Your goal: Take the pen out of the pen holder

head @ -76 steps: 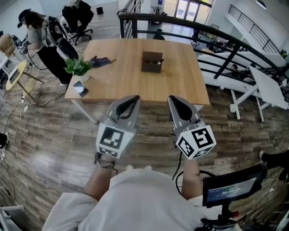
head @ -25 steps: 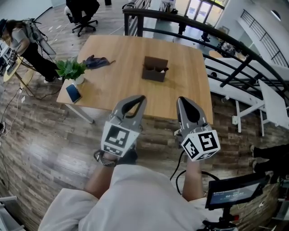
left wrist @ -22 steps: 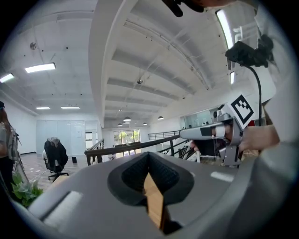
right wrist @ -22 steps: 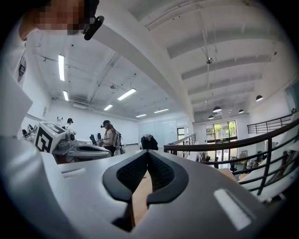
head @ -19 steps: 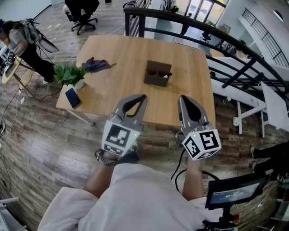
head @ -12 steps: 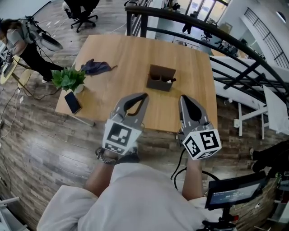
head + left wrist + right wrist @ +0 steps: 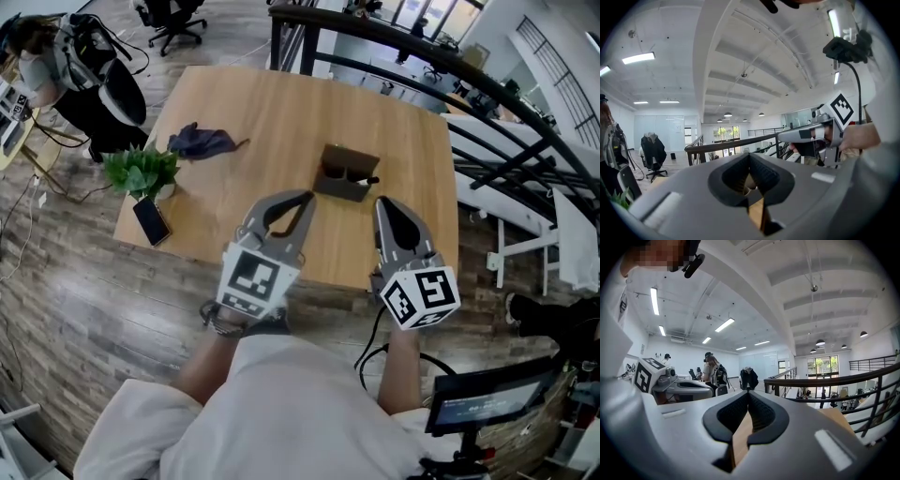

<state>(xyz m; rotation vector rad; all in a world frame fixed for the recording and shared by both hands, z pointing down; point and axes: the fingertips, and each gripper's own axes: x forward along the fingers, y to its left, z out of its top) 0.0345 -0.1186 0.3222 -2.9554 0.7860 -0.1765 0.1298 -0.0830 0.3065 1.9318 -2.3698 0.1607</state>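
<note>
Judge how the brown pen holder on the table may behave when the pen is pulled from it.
The pen holder looks like a small open-topped box, probably light, so it may lift with the pen. It stands free on the smooth wooden table, so a sideways tug could slide it. Its low, wide shape probably makes tipping unlikely.

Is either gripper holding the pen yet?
No, the pen sits in the pen holder on the table, while the left gripper and right gripper hang short of it, jaws shut and empty.
</note>
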